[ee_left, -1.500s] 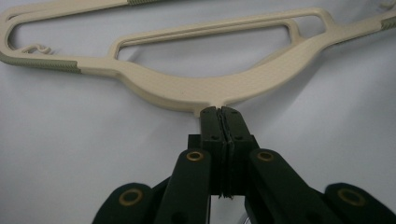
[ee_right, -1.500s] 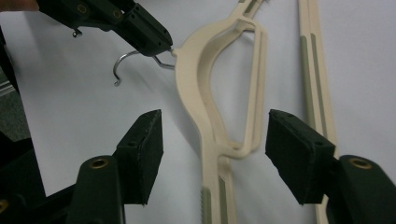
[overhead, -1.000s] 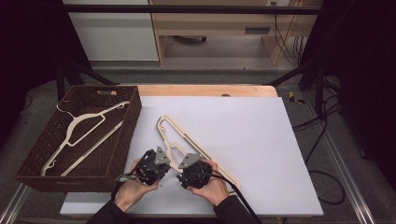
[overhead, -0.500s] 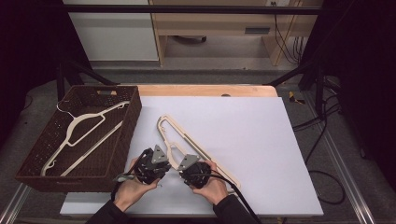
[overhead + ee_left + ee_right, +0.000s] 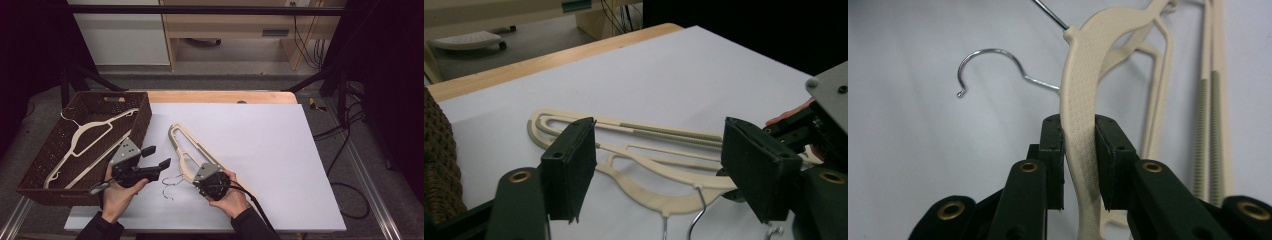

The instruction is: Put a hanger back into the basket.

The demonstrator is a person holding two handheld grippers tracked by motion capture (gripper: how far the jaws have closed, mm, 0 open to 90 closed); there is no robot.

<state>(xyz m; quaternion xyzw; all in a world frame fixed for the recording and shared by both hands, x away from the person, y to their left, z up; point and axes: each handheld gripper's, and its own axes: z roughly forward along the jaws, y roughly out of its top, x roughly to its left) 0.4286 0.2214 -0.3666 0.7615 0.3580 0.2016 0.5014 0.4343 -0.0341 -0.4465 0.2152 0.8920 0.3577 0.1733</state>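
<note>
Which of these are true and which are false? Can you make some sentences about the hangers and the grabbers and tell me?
1. The right gripper is shut on a hanger. True.
2. The left gripper is squeezing a hanger. False: its jaws stand wide apart with nothing between them.
3. A hanger lies inside the basket. True: one hanger in the basket rests there.
4. The basket stands on the right side of the table. False: it is at the left side.
5. The hangers on the table have metal hooks. True.
6. The left gripper is resting on the table. False: the person's left hand holds it up.
</note>
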